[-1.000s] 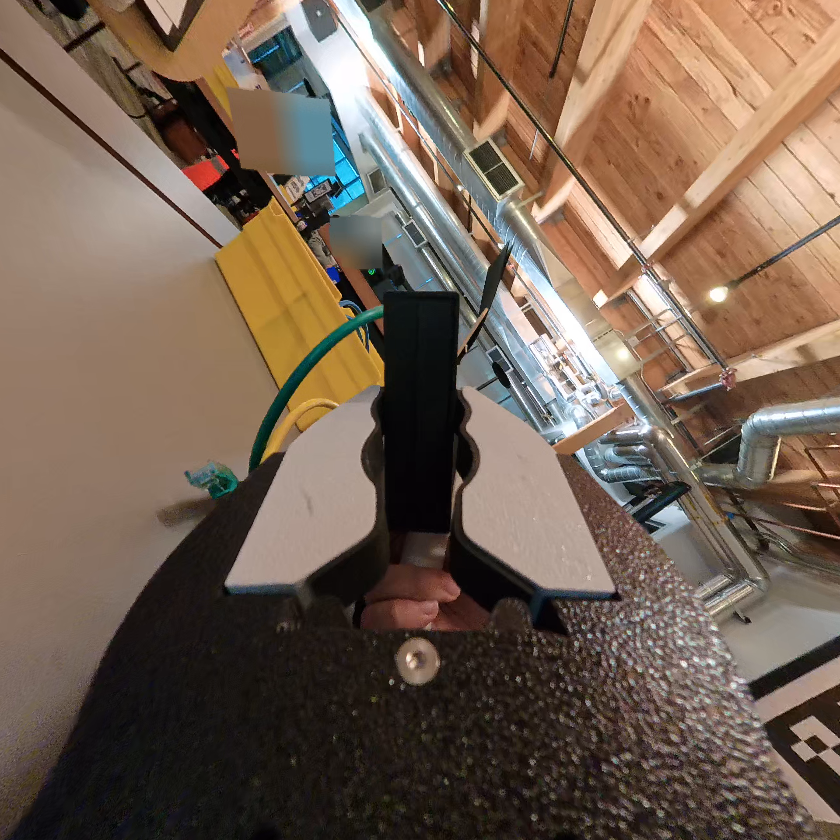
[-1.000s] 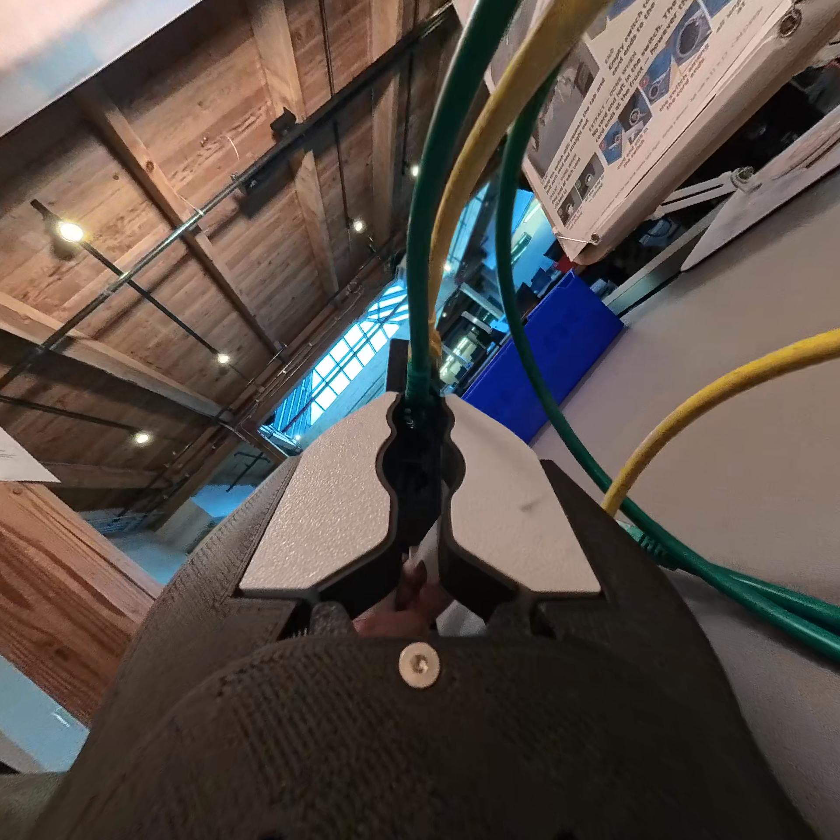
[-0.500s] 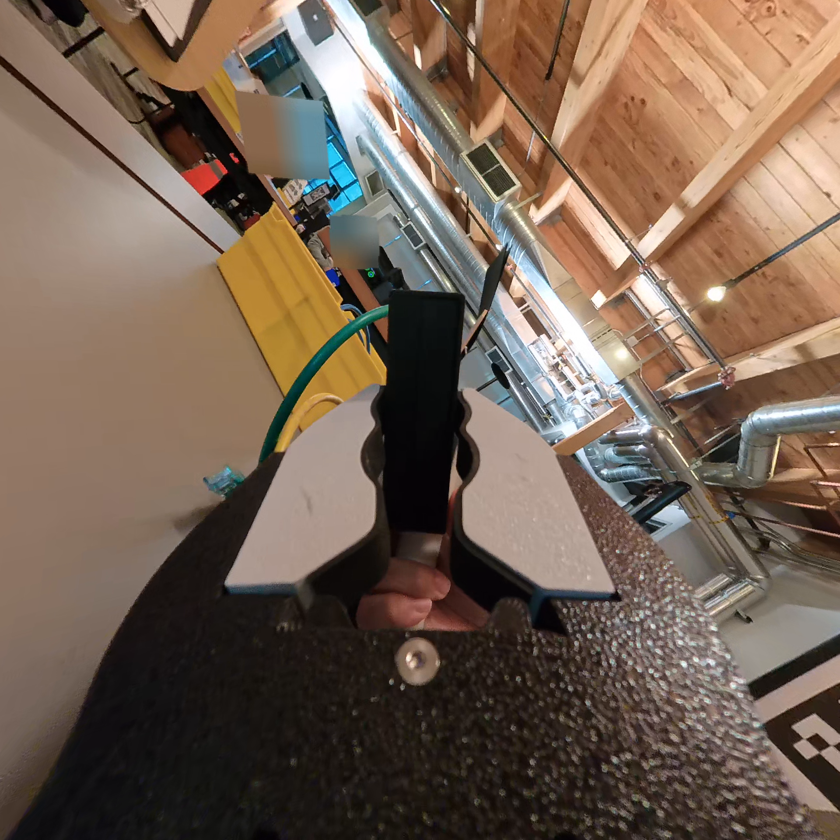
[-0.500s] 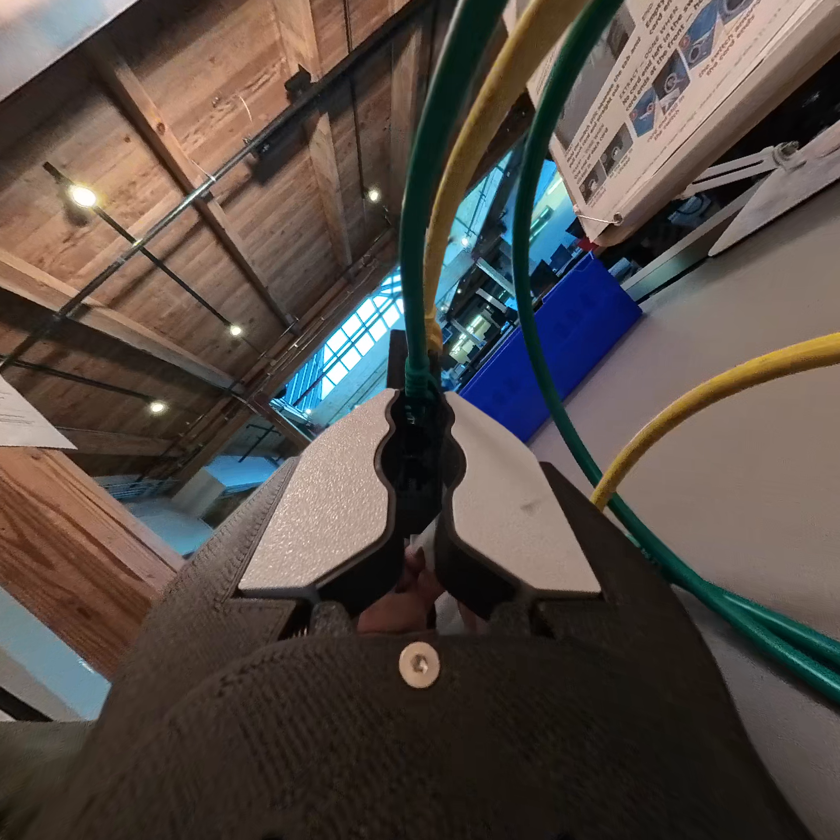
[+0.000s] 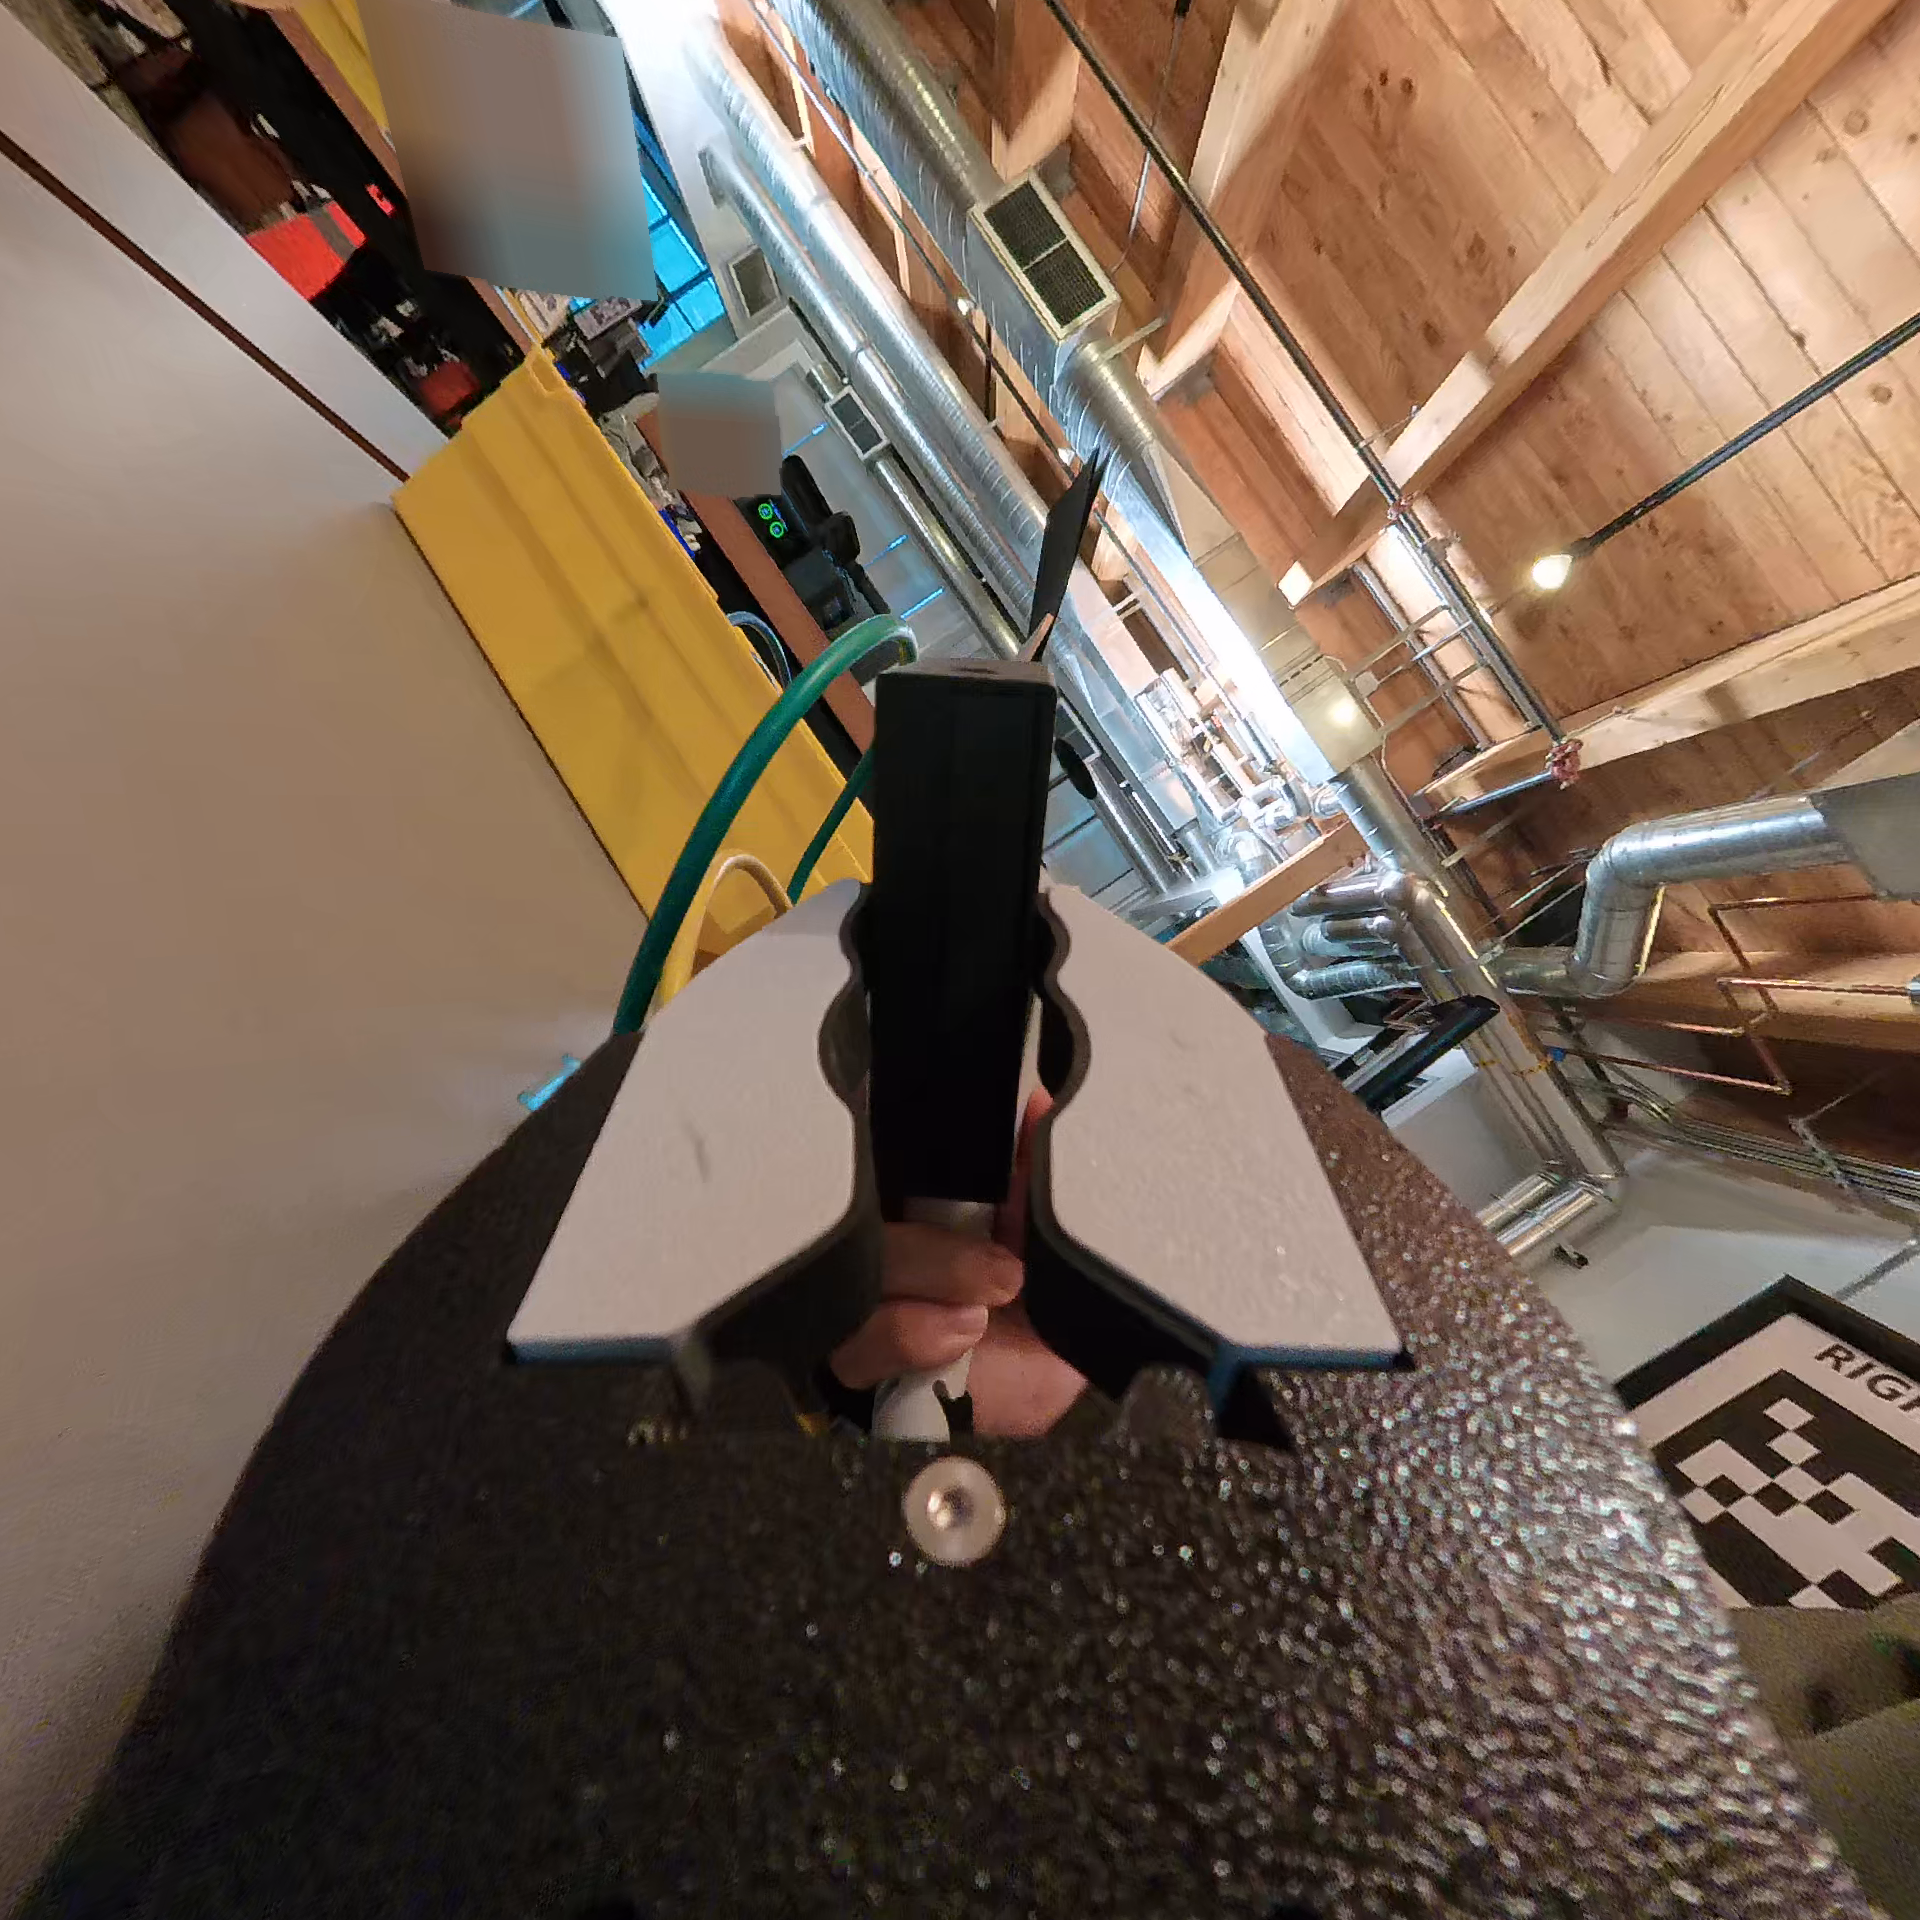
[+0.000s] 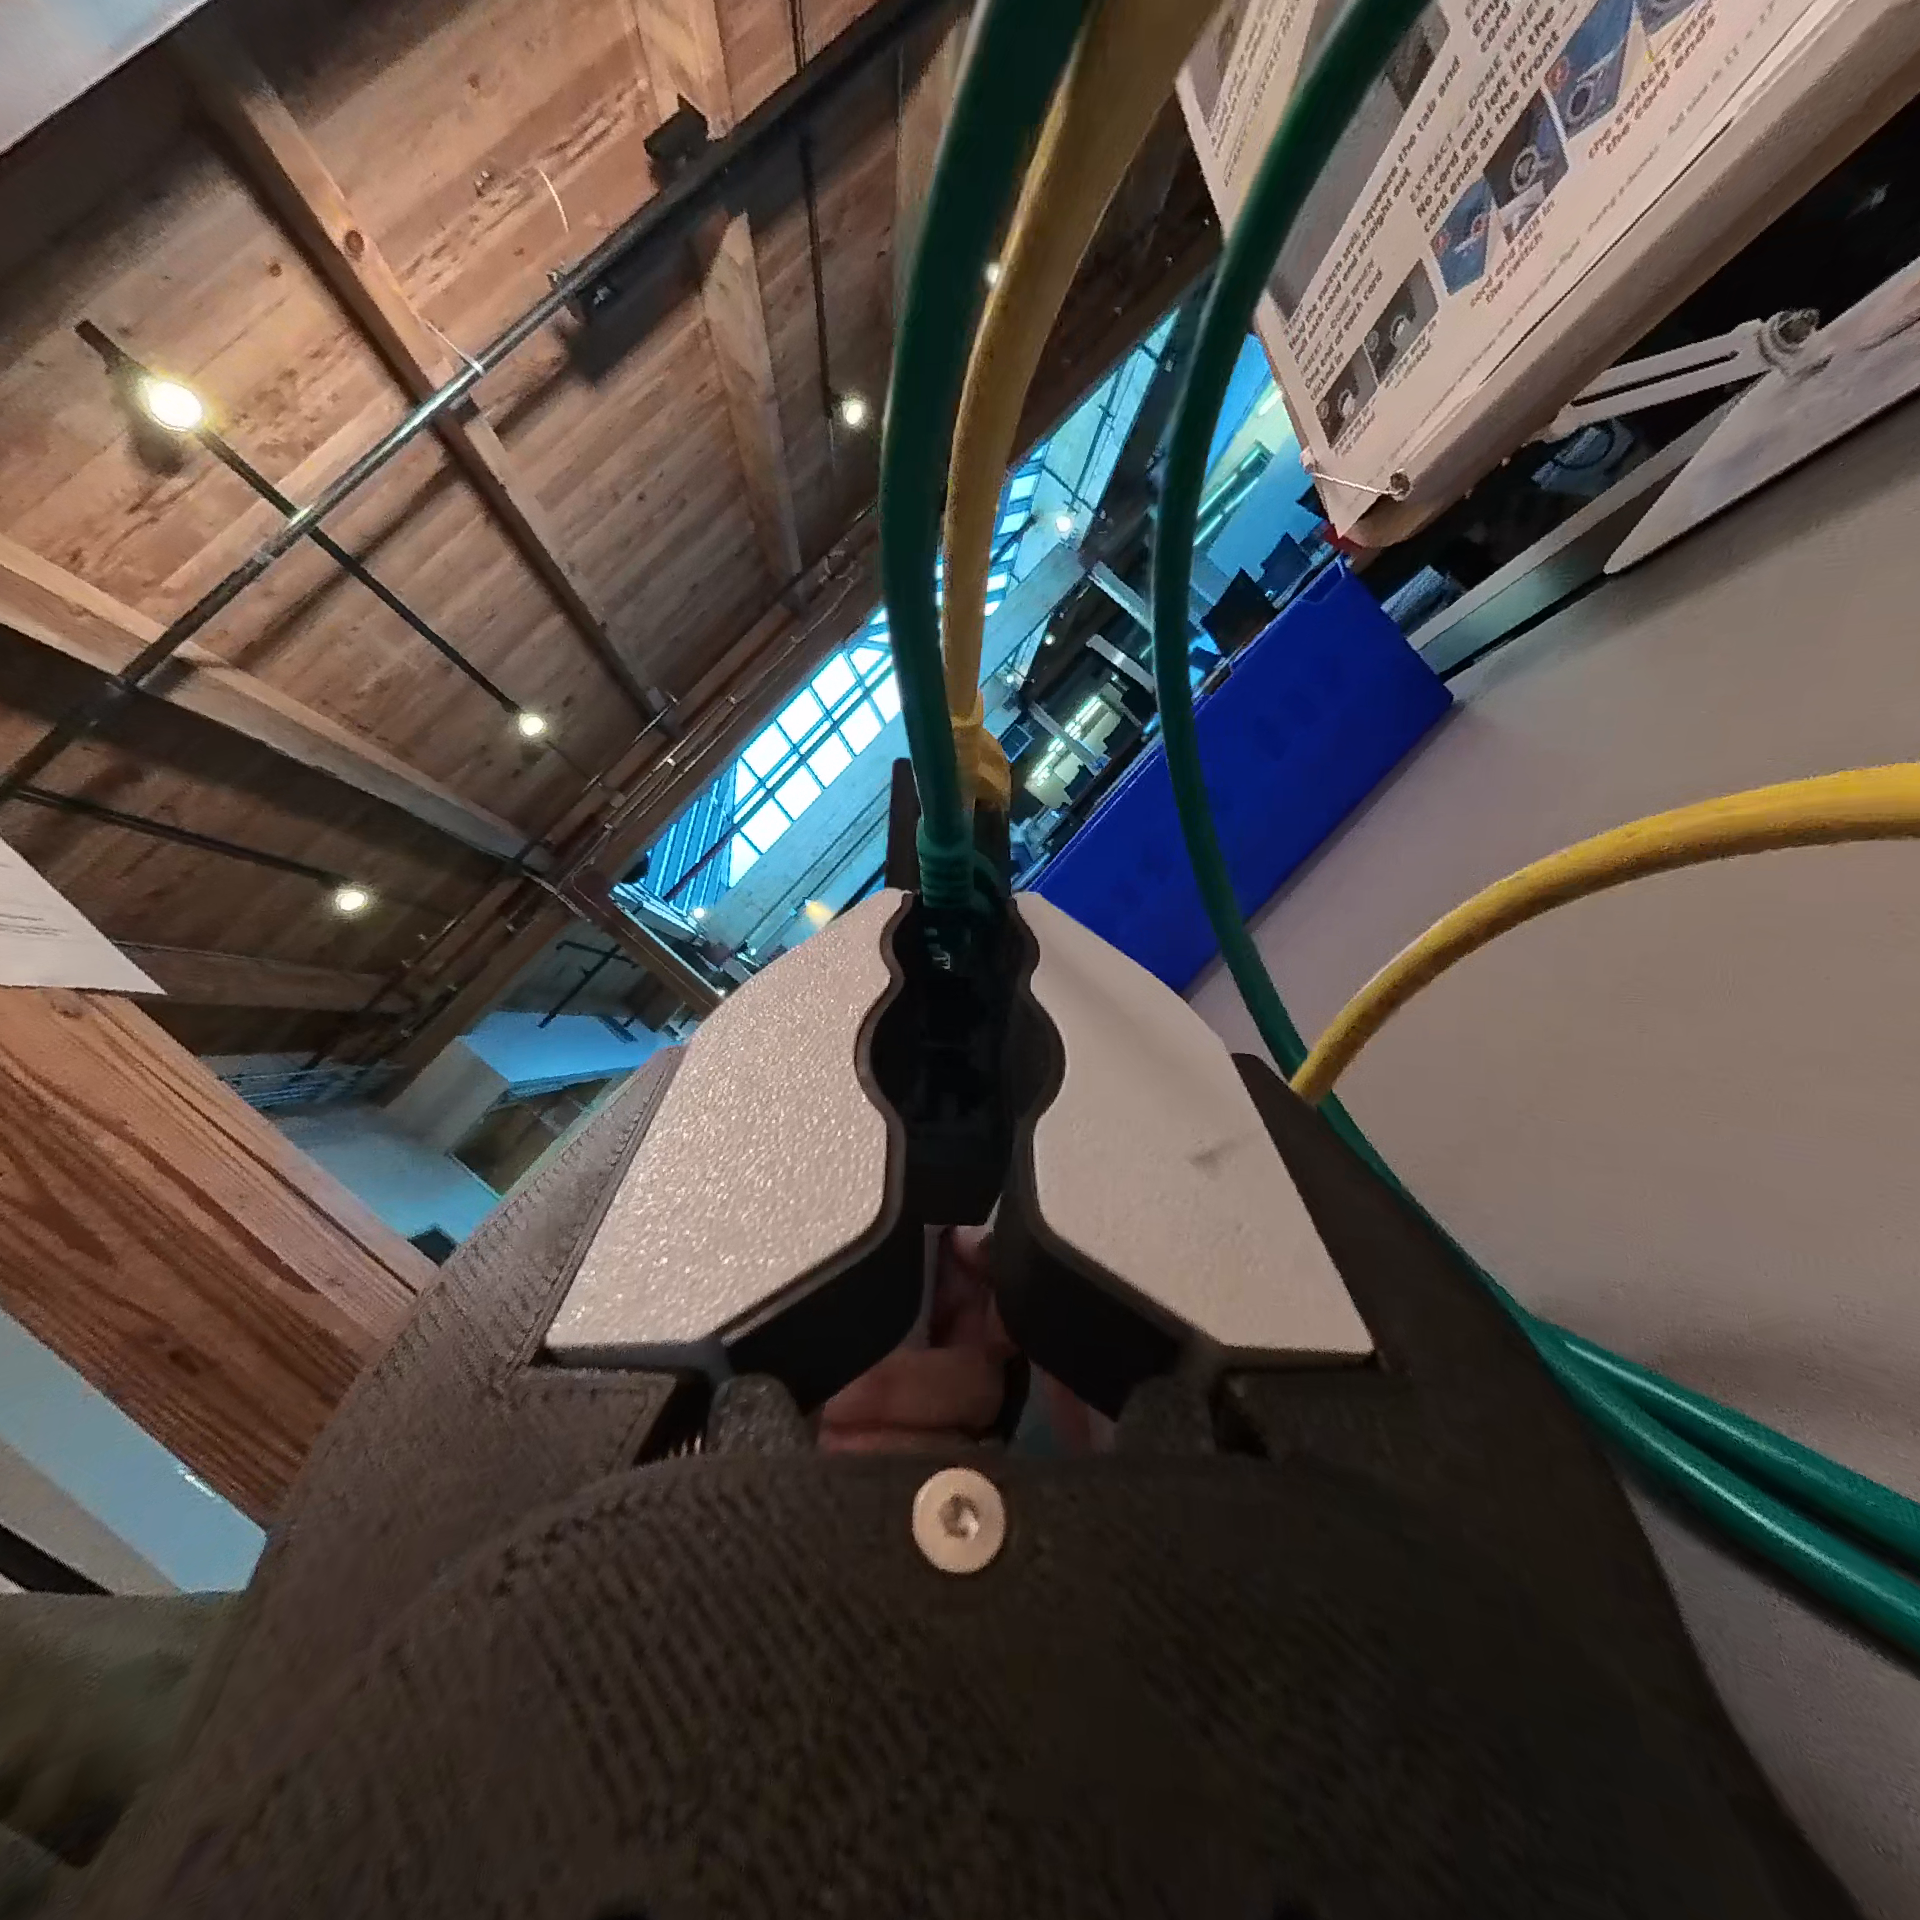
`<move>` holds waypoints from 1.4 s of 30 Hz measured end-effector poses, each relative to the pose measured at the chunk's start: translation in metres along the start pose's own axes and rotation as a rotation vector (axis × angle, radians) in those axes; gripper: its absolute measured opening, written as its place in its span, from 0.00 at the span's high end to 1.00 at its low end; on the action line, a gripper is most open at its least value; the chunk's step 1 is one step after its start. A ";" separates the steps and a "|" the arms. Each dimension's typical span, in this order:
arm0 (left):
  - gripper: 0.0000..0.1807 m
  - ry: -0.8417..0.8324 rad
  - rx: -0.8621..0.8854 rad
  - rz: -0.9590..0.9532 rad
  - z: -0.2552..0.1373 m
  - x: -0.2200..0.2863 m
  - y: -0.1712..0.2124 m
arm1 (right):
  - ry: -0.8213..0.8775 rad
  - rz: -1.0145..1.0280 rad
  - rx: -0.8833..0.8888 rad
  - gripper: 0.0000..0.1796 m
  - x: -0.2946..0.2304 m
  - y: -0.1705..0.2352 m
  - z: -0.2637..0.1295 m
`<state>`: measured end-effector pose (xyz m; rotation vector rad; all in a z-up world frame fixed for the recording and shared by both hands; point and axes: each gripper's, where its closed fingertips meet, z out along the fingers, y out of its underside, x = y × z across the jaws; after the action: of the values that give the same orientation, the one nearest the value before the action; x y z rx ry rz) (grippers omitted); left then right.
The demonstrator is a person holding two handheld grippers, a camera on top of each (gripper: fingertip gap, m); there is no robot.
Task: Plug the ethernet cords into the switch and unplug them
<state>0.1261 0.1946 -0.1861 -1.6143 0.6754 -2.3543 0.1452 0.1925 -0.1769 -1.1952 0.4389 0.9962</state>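
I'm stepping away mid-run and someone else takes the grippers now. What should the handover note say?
Left gripper: shut on the black switch, held up off the table.
Right gripper: shut on the plug end of a green cord, close against a dark body, probably the switch; whether it is seated cannot be told.
A yellow cord runs right beside the green one to the same spot. A second green cord and a second yellow cord trail to the table.
Left: confirm every plug, then unplug.
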 end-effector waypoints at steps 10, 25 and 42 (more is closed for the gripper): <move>0.85 -0.023 -0.024 -0.027 -0.004 -0.003 -0.001 | 0.037 -0.028 -0.054 0.92 0.002 0.004 0.002; 0.85 0.012 -0.027 -0.066 -0.006 -0.003 -0.005 | 0.076 -0.134 -0.093 0.92 0.002 -0.008 0.000; 0.85 -0.081 0.256 0.188 -0.042 0.017 -0.093 | -0.041 -0.383 -0.331 0.92 -0.096 -0.087 -0.025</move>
<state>0.0887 0.2795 -0.1394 -1.4587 0.4652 -2.1308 0.1713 0.1286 -0.0651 -1.4852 0.0038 0.7738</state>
